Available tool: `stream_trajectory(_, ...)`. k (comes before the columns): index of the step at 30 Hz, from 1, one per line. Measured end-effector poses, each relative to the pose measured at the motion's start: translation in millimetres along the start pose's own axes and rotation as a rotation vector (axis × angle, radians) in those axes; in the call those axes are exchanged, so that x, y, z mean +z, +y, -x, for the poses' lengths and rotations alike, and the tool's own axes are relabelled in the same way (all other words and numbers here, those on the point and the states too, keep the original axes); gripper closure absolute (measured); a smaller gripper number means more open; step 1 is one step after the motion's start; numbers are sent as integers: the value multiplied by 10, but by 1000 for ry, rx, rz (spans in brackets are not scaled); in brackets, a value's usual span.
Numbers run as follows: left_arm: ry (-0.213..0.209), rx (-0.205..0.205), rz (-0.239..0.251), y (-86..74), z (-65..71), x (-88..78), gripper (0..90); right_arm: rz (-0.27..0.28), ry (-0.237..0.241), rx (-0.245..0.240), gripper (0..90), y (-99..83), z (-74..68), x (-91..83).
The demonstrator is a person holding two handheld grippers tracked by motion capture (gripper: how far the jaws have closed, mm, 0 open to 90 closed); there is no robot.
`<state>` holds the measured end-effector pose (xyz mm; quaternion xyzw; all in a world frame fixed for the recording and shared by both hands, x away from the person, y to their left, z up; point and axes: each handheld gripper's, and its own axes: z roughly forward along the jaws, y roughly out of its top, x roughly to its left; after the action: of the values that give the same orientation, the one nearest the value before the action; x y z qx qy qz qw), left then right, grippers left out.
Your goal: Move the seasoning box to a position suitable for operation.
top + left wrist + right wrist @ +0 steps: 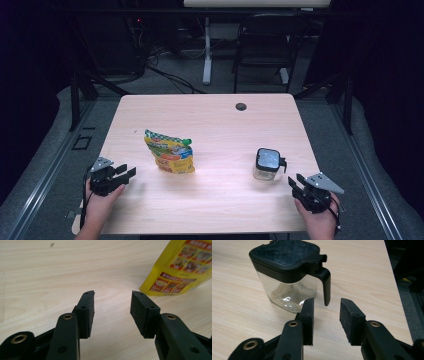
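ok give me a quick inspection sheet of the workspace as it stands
surface: pale wood table, grommet hole near far edge
job's things: yellow pouch upright, left of centre; clear jar with black lid, handle toward right gripper
clutter: nothing seen
grippers: left gripper open, short of the pouch; right gripper open, jaws just short of the jar handle
cables: floor cables beyond the table
surroundings: dark room, chair behind

We see a pale wooden tabletop (210, 200) with a dark grommet hole (241, 106), grey floor (175, 75) around it, a black folding chair (265, 45) and cables (165, 75) behind, darkness beyond.
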<state>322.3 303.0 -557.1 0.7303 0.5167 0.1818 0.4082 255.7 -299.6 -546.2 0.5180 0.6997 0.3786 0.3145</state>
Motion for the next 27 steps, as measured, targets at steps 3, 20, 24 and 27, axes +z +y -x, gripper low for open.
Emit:
stream_trajectory(3, -3, 3, 29, 33, 14, -21, 543, -1, 6, -18, 649, 6, -23, 10)
stream_trajectory(20, -1, 48, -30, -36, 26, -41, 562, -44, -10, -137, 637, 194, -202, 266)
stream_trajectory(24, -4, 50, -21, -31, 26, -59, 558, -76, -40, -119, 637, 218, -145, 311)
stream_trajectory(27, -6, 47, -22, -29, 19, -52, 550, -90, -32, -82, 639, 238, -82, 382)
